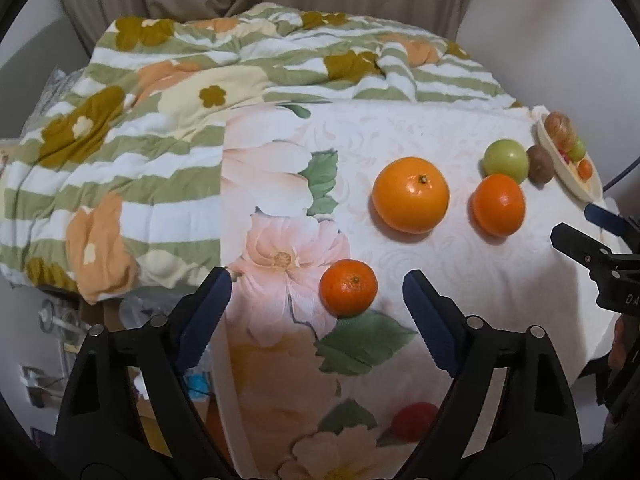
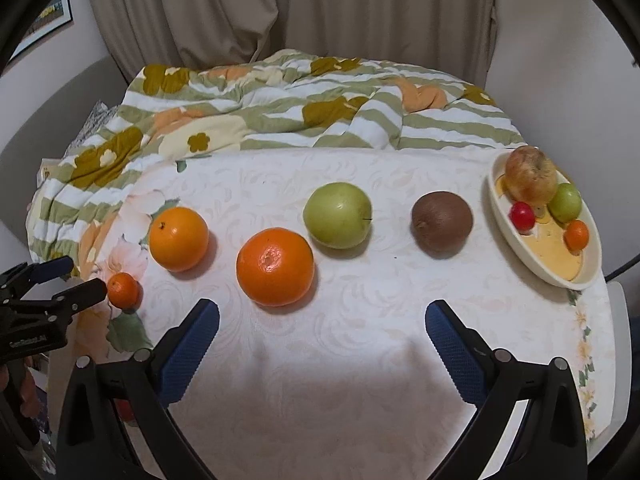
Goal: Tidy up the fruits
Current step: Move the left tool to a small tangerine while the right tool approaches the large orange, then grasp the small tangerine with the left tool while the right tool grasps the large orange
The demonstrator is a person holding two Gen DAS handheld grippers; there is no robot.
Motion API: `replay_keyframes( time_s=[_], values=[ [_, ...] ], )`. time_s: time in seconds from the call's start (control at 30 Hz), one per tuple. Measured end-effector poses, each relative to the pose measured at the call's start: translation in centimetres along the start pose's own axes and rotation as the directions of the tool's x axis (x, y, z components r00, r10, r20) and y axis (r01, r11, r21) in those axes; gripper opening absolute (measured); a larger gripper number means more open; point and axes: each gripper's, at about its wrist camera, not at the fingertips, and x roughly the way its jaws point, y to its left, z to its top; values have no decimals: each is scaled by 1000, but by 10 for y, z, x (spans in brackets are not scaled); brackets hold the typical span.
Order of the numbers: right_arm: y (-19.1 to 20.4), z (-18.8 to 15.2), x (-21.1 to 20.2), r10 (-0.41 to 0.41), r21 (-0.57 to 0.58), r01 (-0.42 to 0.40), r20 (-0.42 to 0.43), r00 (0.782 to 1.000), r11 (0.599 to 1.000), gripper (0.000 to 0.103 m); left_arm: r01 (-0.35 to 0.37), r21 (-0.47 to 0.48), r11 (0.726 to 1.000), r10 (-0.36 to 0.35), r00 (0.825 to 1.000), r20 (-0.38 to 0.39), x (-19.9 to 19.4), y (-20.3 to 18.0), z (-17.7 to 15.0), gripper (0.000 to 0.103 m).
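Observation:
A small mandarin (image 1: 349, 287) lies on the floral cloth just beyond my left gripper (image 1: 316, 280), whose blue pads stand wide apart and touch nothing. In the right wrist view, a row runs across the white cloth: an orange (image 2: 179, 239), a bigger tangerine (image 2: 275, 267), a green apple (image 2: 337, 215) and a brown kiwi (image 2: 442, 224). A cream oval bowl (image 2: 560, 280) at the right holds a blotchy apple (image 2: 530, 180), a small green fruit, a red one and a tiny orange one. My right gripper (image 2: 322, 308) hangs open over bare cloth in front of the tangerine.
A striped flowered quilt (image 2: 280, 108) is bunched behind the fruit, with curtains (image 2: 280, 4) beyond. A red fruit (image 1: 414, 422) sits low near the cloth's front, half behind my left gripper's finger. The cloth drops off at the left edge onto floor clutter (image 1: 60, 320).

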Motion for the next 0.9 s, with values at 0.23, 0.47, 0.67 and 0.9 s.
replay_keyframes(
  time_s=[0.23,0.47,0.67,0.9],
  values=[
    [10,3,16,13,-70,-14,-5,1000,997,100,-2,82,997,4,1000,-28,19,-20,-2,75],
    [19,3,27,30,-111,-33,-31,999,993,97,9,97,995,-5,999,-48,28,-25,-1,64],
    [23,7,34,39,-121,-44,-41,998,992,94,8,95,995,0,996,-93,37,-22,-3,44],
    [25,7,43,51,-120,-59,-66,997,991,86,7,76,997,0,996,-94,36,-16,-4,43]
  ],
)
